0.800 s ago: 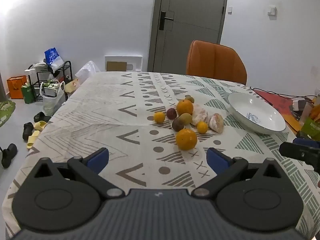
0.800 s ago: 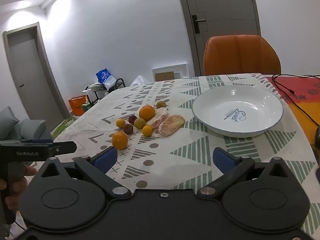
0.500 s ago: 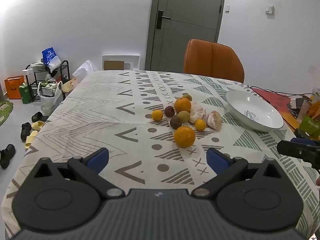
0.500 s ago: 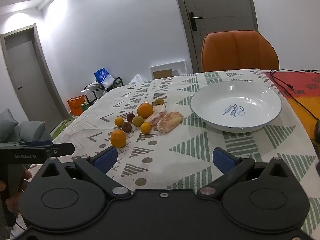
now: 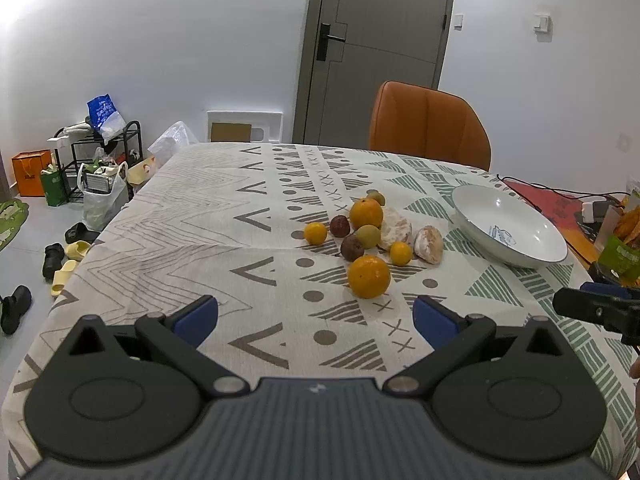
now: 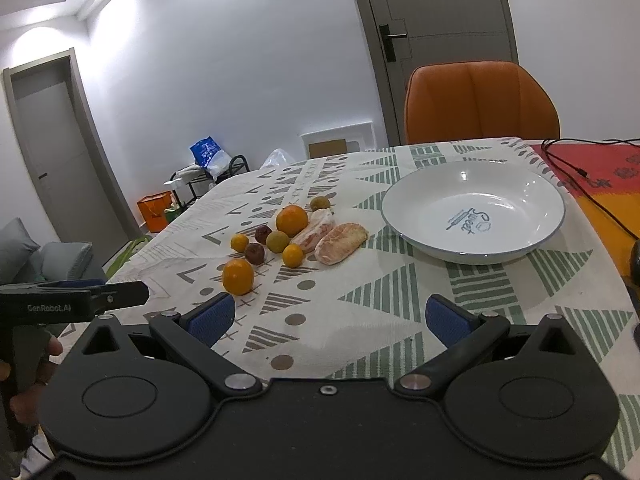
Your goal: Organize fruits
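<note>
Left gripper (image 5: 316, 316) and right gripper (image 6: 328, 316) both spread wide, empty, over the tablecloth (image 5: 224, 216). Only right view shows bowl lettering and second door (image 6: 52, 152). Fruit cluster (image 5: 370, 232) mid-table, beside empty bowl (image 6: 472, 216): two oranges, two small oranges, two dark fruits, two greenish, two peeled pieces. Orange chair (image 5: 428, 124) behind.

Black claw (image 6: 328, 318) bodies, blue pads (image 6: 211, 317), silver screws (image 6: 235, 381).

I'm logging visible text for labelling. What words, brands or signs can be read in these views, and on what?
"GenRobot.AI": on the side of the black left gripper in the right wrist view.
"So Sweet": blue script inside the white round bowl.
Blue plastic bag on the rack: print too small to read.
Green packet: print blurred.
</note>
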Tool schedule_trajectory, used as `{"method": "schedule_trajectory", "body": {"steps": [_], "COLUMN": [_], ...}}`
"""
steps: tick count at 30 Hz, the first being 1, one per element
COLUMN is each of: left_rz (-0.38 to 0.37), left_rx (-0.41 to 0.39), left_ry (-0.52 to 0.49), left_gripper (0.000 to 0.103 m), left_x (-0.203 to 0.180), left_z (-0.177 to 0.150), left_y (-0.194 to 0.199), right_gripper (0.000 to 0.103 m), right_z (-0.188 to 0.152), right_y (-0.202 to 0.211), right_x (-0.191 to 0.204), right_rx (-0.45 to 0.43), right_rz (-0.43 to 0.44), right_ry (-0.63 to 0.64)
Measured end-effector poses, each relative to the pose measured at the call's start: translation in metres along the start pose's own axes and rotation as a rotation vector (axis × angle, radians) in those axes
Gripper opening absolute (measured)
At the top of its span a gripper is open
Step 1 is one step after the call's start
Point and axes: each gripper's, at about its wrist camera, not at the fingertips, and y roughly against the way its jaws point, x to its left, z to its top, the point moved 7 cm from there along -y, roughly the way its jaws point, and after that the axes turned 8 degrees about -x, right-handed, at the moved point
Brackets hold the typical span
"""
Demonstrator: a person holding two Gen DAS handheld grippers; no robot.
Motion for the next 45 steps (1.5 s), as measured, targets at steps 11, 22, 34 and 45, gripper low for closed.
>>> {"method": "schedule_trajectory", "body": {"steps": [11, 22, 34, 45], "left_rz": [0.011, -0.007, -0.022, -0.031], "left_rx": [-0.006, -0.008, -0.01, -0.017], "left_ry": [-0.038, -0.035, -0.025, -0.022], "left_gripper": [0.103, 0.103, 0.103, 0.103], "left_x": [-0.005, -0.009, -0.012, -0.013], "left_z": [-0.001, -0.002, 0.0, 0.001], "left_y": [0.0, 0.002, 0.004, 0.006], "right_gripper": [0.103, 0.103, 0.103, 0.103], "right_z": [-0.002, -0.005, -0.004, -0.003], "right_y": [0.0, 0.0, 0.001, 0.003], "right_x": [-0.001, -0.005, -0.006, -0.006], "right_rx": [-0.003, -0.001, -0.003, -0.006], "right_rz": [0.001, -0.007, -0.013, -0.013], "right_ry": [-0.005, -0.011, -0.006, -0.004]}}
